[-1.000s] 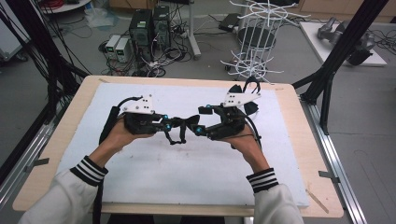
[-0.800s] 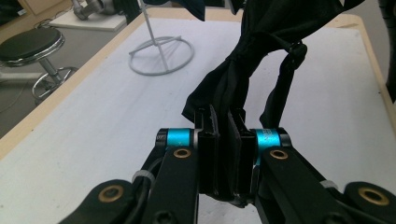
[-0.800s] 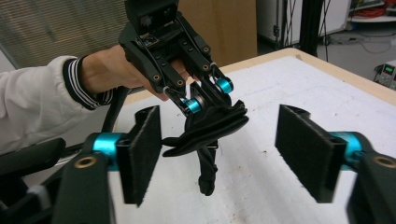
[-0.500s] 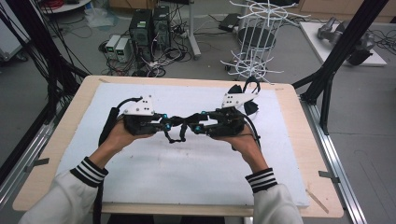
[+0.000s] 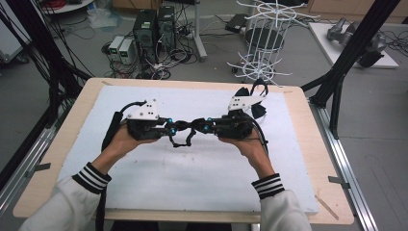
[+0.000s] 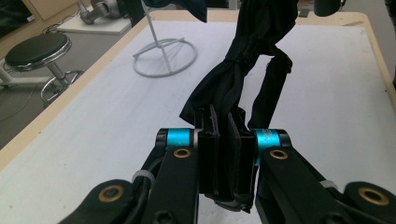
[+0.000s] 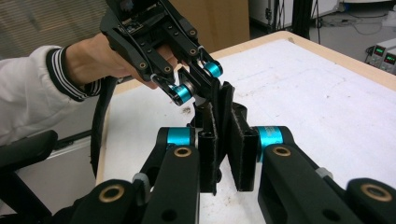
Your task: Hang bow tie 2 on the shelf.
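Over the middle of the white surface (image 5: 192, 192), both grippers are held level and point at each other, with a black fabric strap (image 5: 185, 134) stretched between them. At the left of the high view, the left gripper (image 5: 169, 129) sits in the person's left hand (image 5: 120, 142), its grey three-cornered plate on top and its cable trailing back over the wrist. Its jaws are clamped tight on one end of the strap: in the left gripper view the black fabric (image 6: 238, 70) is pinched between the two pads and runs up and away from them, twisted and bunched, with a narrower strip hanging beside the main band. A loop of the strap droops below the line between the two grippers in the high view, just above the surface.

Right of the strap's middle, the right gripper (image 5: 208, 126) is held in the right hand (image 5: 243, 144). Its jaws have just been closing, and the right gripper view shows the strap (image 7: 224, 112) standing edge-on between its pads, which press against it from both sides. Just past its tips in that same view, the left gripper (image 7: 201, 81) meets it almost nose to nose, gripping the same strap, so the two pairs of jaws hold the fabric very close together.

Farther right and beyond the surface's far edge, a white wire rack (image 5: 262, 48) stands on the floor
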`<state>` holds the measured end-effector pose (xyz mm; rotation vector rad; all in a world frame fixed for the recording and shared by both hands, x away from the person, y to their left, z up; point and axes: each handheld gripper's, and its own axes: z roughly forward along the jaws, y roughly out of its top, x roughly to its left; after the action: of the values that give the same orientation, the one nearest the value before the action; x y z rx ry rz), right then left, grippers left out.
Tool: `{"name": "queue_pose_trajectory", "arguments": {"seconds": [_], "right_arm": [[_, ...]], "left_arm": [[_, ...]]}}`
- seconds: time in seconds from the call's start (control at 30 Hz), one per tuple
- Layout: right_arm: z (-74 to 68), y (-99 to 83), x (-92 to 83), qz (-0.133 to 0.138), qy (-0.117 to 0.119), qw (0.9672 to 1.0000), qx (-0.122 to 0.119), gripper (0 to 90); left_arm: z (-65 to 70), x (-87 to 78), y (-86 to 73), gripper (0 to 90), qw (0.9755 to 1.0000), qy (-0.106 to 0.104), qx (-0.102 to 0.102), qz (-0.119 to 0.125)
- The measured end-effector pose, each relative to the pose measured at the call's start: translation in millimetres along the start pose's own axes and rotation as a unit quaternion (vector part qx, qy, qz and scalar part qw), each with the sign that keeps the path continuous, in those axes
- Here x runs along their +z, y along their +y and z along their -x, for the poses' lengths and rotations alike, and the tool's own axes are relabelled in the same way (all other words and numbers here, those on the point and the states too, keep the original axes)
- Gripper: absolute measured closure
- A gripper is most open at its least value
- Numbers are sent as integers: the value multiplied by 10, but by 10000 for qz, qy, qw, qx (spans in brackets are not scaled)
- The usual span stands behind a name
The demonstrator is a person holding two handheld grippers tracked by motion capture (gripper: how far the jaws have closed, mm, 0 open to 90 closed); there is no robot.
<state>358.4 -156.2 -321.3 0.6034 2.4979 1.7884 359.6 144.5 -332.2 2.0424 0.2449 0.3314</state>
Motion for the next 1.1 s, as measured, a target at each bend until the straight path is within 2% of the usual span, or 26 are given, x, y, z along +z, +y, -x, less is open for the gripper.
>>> {"name": "queue_pose_trajectory", "arguments": {"seconds": [0.1,0.13,0.2,0.33,0.43,0.5,0.6,0.77,1.1], "right_arm": [[-1,-1,4,16,-23,10000,-17,840],[-4,0,4,18,-34,10000,-32,840],[-6,4,-8,41,-76,9999,-78,842],[-12,15,-80,186,-139,9997,-109,842],[-18,20,-133,267,-199,9993,-149,843],[-26,22,-166,308,-228,9991,-158,842],[-39,26,-217,388,-312,9986,-188,842],[-45,31,-307,579,-409,9972,-224,842],[-53,-20,-547,1026,-811,9910,-299,842]], "left_arm": [[1,-2,-12,823,10000,-10,-41,27],[-8,-10,-19,793,10000,23,-32,19],[-18,-15,-33,673,9999,2,-102,87],[-49,-41,-71,317,9989,56,-390,261],[-73,-78,-114,197,9979,117,-490,406],[-85,-101,-141,172,9975,185,-490,468],[-96,-157,-194,149,9957,258,-571,687],[-99,-288,-292,149,9918,546,-639,962],[-87,-596,-636,149,9838,1076,-854,1150]]}}
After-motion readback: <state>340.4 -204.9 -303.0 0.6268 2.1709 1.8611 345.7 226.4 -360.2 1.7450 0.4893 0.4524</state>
